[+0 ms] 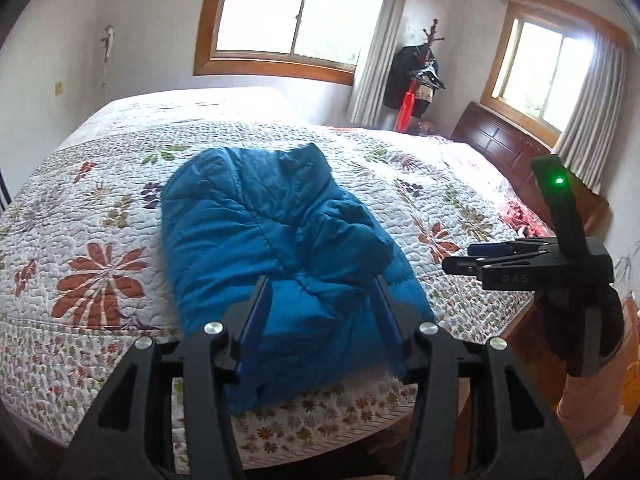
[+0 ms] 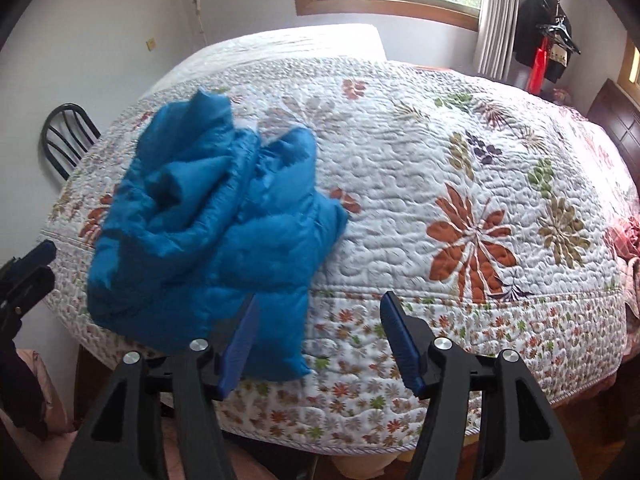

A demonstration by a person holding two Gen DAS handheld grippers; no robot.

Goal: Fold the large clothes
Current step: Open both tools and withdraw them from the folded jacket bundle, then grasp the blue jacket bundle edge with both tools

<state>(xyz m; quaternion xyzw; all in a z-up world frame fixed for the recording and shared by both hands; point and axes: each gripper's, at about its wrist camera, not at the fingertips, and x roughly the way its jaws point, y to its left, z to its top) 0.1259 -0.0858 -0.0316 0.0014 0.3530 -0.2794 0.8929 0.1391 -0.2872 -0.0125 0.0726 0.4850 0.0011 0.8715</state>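
Note:
A blue puffy jacket [image 1: 276, 248] lies bundled on the floral quilt of the bed [image 1: 100, 208], near the bed's front edge. My left gripper [image 1: 320, 300] is open and empty, hovering over the jacket's near end. In the right wrist view the jacket [image 2: 208, 232] lies at the left. My right gripper [image 2: 320, 316] is open and empty, above the quilt [image 2: 460, 184] just right of the jacket's near corner. The right gripper also shows in the left wrist view [image 1: 472, 256], off the jacket's right side.
A black chair [image 2: 66, 136] stands at the bed's left side. A coat stand with dark clothes [image 1: 420, 76] stands in the far corner. A dark wooden headboard [image 1: 504, 140] is at the right. Pink cloth [image 2: 632, 248] lies at the bed's right edge.

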